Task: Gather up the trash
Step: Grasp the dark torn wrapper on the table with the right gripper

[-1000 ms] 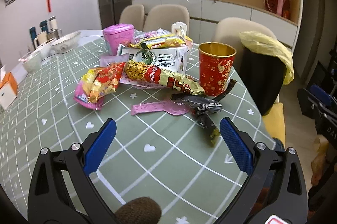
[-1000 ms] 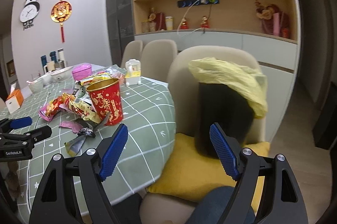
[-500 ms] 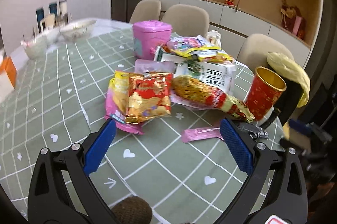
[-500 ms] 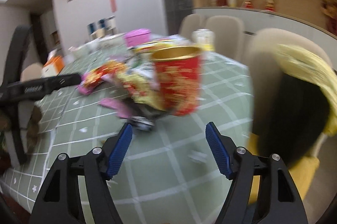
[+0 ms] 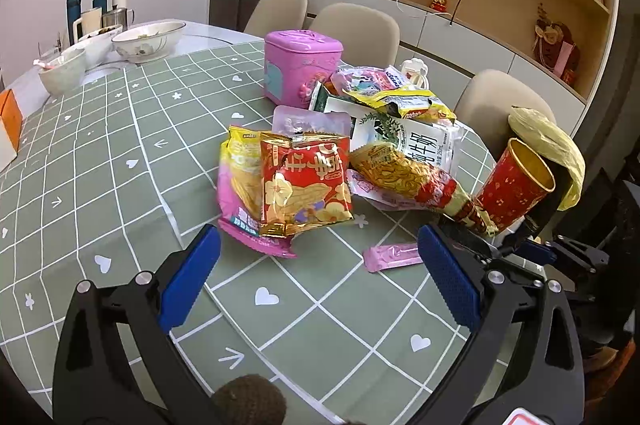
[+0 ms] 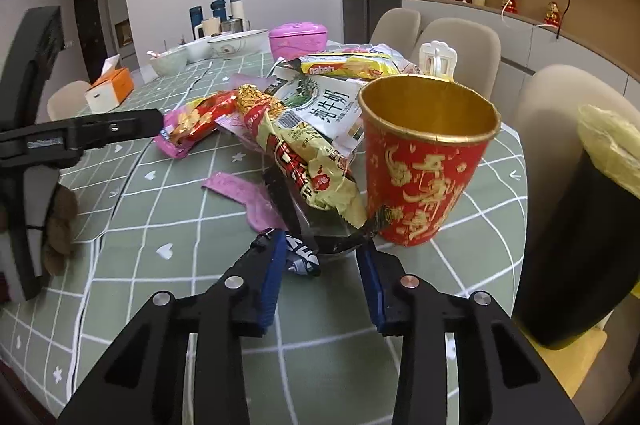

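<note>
Right tongs [image 6: 322,257] just narrowing around crumpled black foil wrapper [image 6: 320,245] on green checked table [image 6: 168,289]; pads not clearly pinching. Wrapper light, crinkly, slippery: pinch bunched middle. Left tongs [image 5: 318,275] wide, empty, before red-gold snack packet [image 5: 304,191].

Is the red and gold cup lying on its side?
No, the red and gold cup stands upright on the green tablecloth, its open gold mouth facing up.

One red-and-gold paper cup [image 6: 424,161], one pink plastic box [image 5: 301,65], three white ceramic bowls [image 5: 150,40] and perhaps eight crumpled snack wrappers [image 5: 304,185] sat on the green checked tablecloth [image 5: 100,165].
</note>
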Action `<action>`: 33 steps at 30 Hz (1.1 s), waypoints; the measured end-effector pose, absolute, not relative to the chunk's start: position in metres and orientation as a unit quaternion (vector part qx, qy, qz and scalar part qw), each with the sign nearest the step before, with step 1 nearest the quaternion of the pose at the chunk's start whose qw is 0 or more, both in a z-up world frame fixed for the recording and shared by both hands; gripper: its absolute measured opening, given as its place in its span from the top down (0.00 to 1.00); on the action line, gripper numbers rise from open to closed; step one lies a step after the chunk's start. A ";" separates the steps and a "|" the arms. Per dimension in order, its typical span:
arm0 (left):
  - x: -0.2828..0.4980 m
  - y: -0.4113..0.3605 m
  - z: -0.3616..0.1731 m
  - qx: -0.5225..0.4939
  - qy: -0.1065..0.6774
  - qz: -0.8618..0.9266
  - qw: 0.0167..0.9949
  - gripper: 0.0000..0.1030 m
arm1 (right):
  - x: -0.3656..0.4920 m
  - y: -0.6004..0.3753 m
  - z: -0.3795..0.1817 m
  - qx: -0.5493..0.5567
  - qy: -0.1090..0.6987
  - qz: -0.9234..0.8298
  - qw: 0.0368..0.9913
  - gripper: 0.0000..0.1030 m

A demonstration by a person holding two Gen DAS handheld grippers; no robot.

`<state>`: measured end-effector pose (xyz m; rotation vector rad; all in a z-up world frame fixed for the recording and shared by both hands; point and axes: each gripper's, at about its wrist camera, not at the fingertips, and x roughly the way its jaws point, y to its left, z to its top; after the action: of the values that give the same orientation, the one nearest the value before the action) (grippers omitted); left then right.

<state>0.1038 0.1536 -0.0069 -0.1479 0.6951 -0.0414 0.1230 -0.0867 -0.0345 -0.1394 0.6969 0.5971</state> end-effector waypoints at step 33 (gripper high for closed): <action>0.109 0.174 0.000 -0.104 0.353 -0.058 0.928 0.14 | 0.088 -0.092 -0.021 -0.097 0.317 0.348 0.877 0.79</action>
<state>0.1092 0.1739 0.0001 -0.2128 0.7232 -0.1198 0.0883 -0.0923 -0.0211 -0.2020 0.6623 0.7263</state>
